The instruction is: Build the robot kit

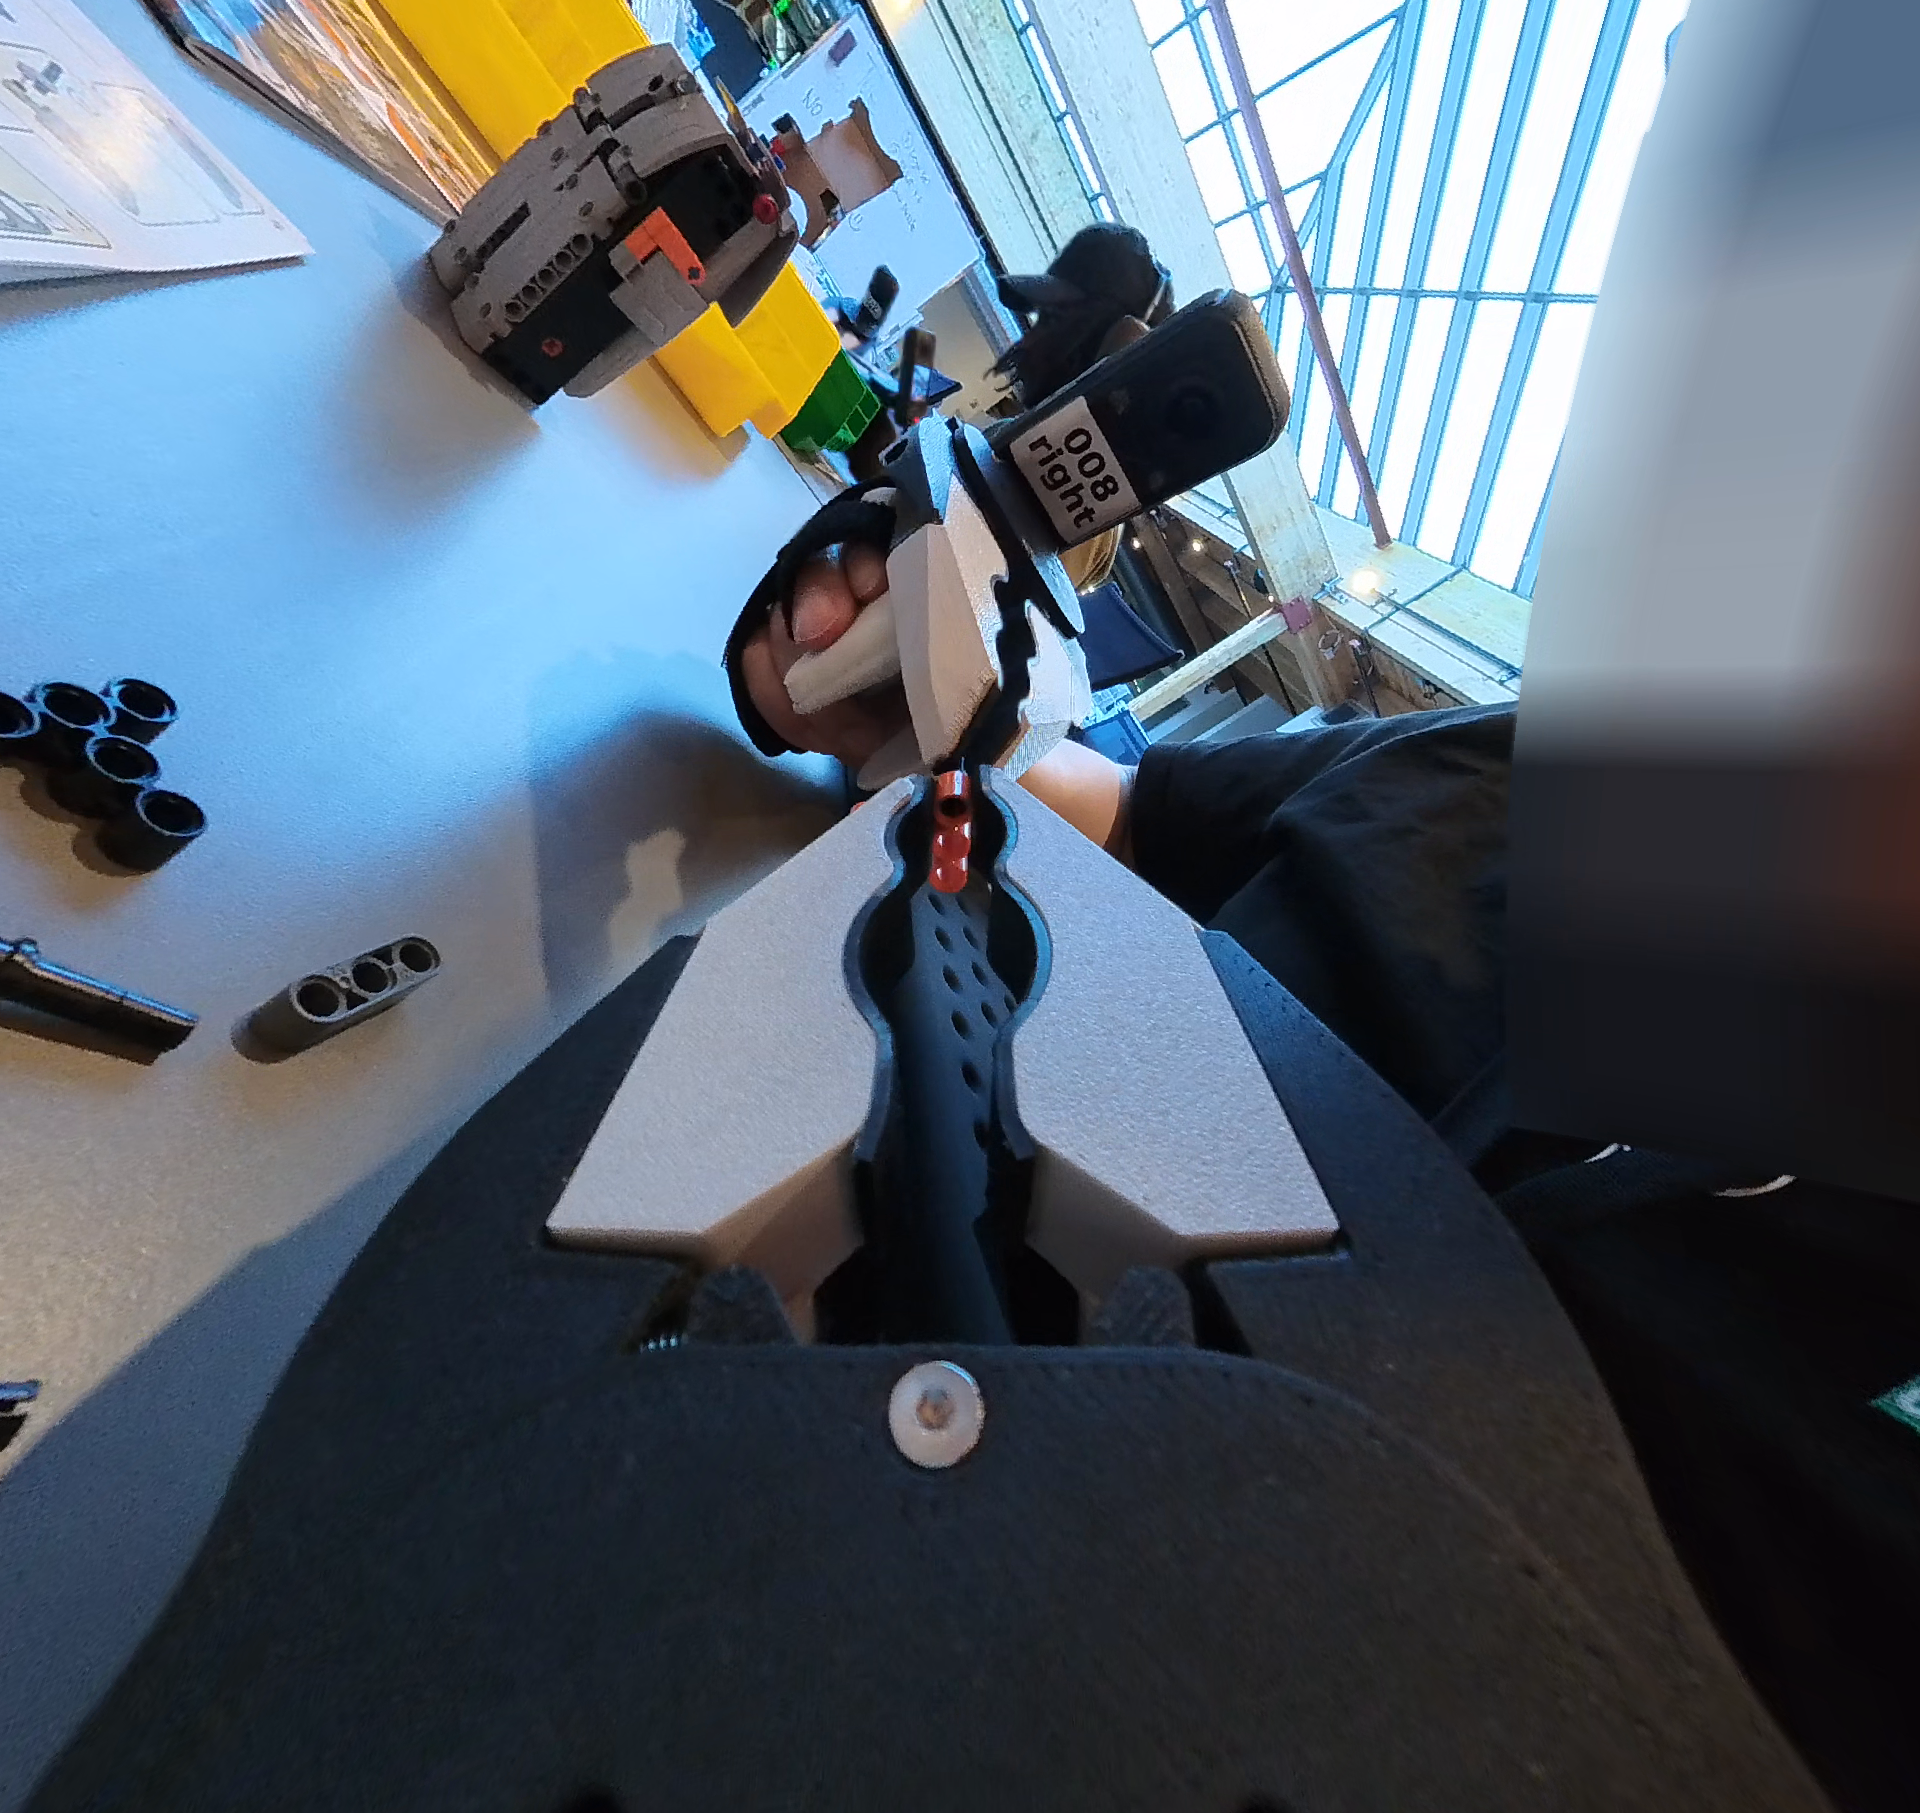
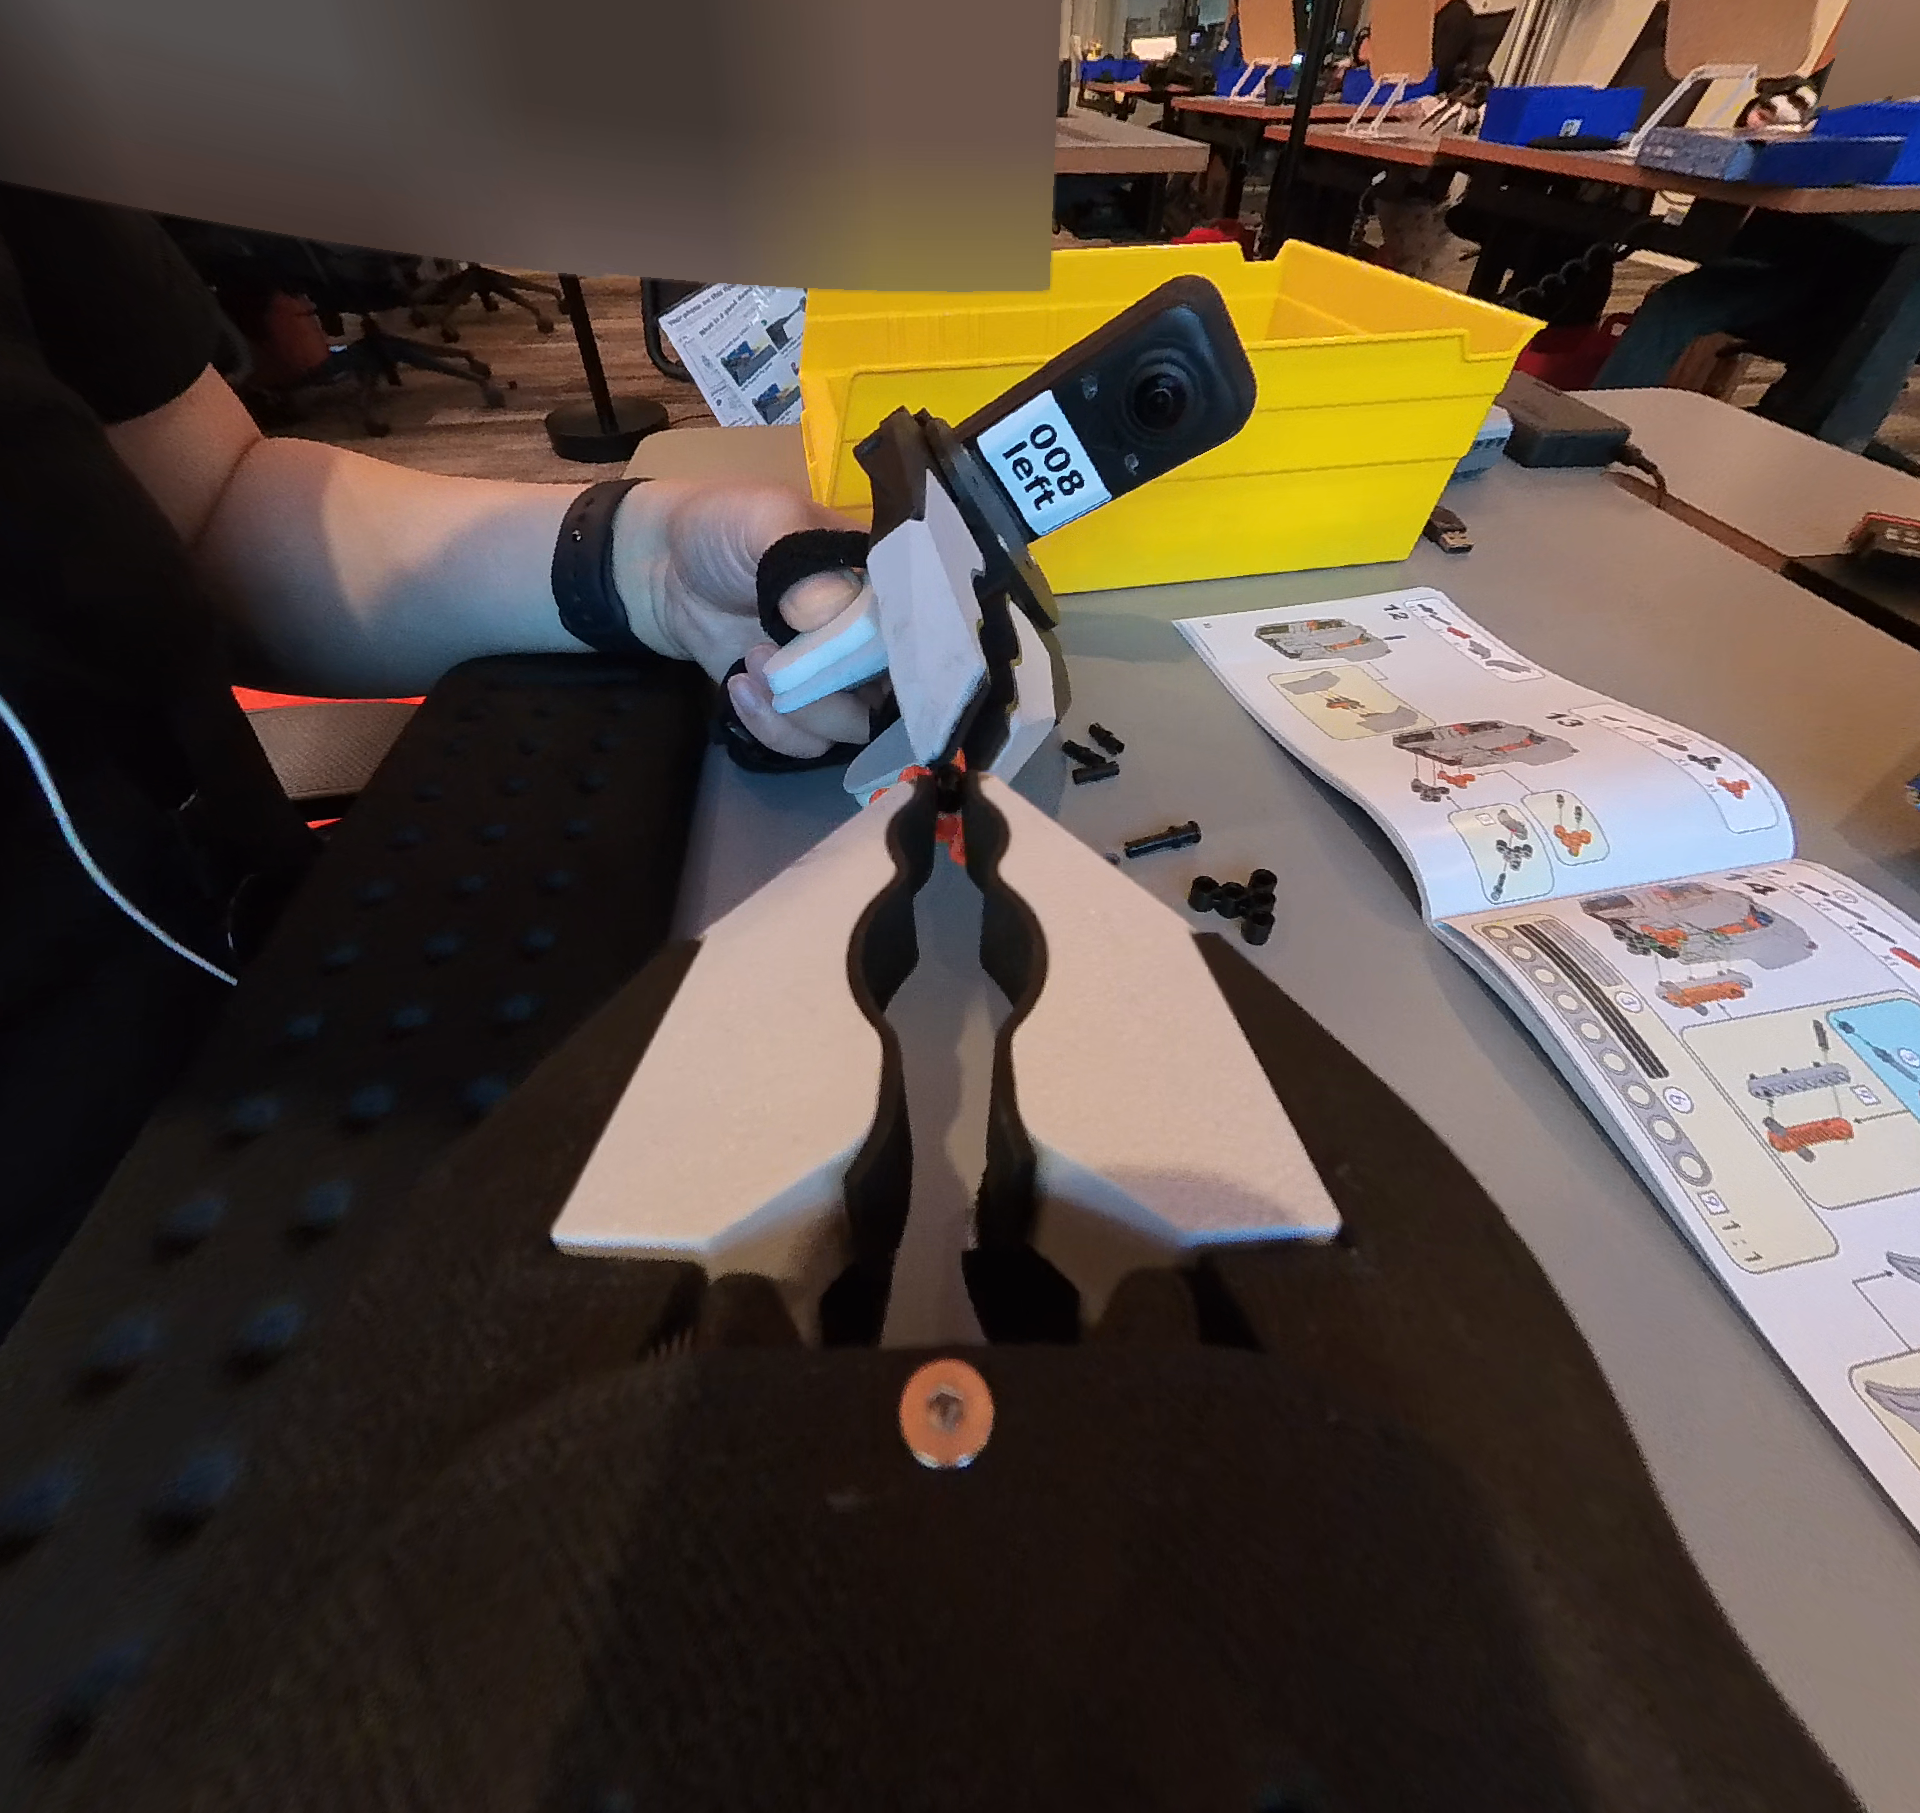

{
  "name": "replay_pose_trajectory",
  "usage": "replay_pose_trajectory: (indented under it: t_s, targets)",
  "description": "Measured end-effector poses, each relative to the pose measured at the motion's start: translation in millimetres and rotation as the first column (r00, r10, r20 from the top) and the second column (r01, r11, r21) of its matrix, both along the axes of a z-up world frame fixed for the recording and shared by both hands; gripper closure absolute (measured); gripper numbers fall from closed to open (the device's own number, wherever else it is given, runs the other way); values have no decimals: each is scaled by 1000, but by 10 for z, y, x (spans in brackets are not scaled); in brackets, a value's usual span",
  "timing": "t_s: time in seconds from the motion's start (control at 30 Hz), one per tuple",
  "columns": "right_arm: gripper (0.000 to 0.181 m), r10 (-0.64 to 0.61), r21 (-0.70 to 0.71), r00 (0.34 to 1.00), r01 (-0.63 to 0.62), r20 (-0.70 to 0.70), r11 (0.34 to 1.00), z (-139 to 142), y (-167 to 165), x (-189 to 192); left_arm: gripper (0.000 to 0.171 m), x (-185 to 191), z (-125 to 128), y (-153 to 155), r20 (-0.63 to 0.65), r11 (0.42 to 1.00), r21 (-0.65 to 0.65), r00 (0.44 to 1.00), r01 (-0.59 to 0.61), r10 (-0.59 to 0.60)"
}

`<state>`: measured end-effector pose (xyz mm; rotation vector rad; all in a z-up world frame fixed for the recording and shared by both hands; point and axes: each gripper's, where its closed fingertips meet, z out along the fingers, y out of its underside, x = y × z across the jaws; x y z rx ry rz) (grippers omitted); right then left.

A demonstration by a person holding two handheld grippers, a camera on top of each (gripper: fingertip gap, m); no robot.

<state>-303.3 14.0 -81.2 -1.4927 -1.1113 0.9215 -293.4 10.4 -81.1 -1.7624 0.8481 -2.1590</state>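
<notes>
Grey table (image 2: 1558, 537) surface is seen under both claws. Left claw (image 1: 951, 807) is closed narrowly on a small red connector (image 1: 949, 844). Right claw (image 2: 943, 795) is closed tip to tip against it, on a small black part (image 2: 948, 778); the connector (image 2: 948, 833) is seen behind. Loose black pieces (image 2: 1236, 899) and an open instruction booklet (image 2: 1621, 890) are placed beyond. A yellow bin (image 2: 1299, 413) is set farthest back.

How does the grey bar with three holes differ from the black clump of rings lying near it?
The grey bar is straight, with its holes in one row, while the black clump branches sideways. The bar is grey and the clump is black. The bar shows three holes and the clump shows more. Both are small plastic building pieces lying loose on the table.
</notes>
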Motion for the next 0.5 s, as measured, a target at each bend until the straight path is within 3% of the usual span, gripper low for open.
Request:
replay_pose_trajectory:
  t_s: [0.13, 0.2, 0.27, 0.4, 0.5]
  targets:
    - [179, -5, -11, 1000, 5, -8, 1000, 22, 2, 5, 168, 1, 30, 10, 20, 1000, 11, 1000, -17, 17]
    - [179, -7, -17, 999, 7, -33, 1000, 60, 2, 25, 159, -19, 53, 55, 36, 999, 8, 998, -46, 45]
    - [179, -24, -20, 998, 23, -52, 1000, 86, 25, 66, 171, -58, 106, 58, 74, 999, 4, 996, -43, 43]
    - [179, -25, -19, 998, 24, -62, 1000, 104, 37, 74, 164, -37, 86, 52, 58, 999, 11, 997, -42, 41]
    - [179, -20, -4, 998, 19, -54, 1000, 101, 26, 59, 169, -44, 97, 50, 66, 999, 5, 997, -38, 38]
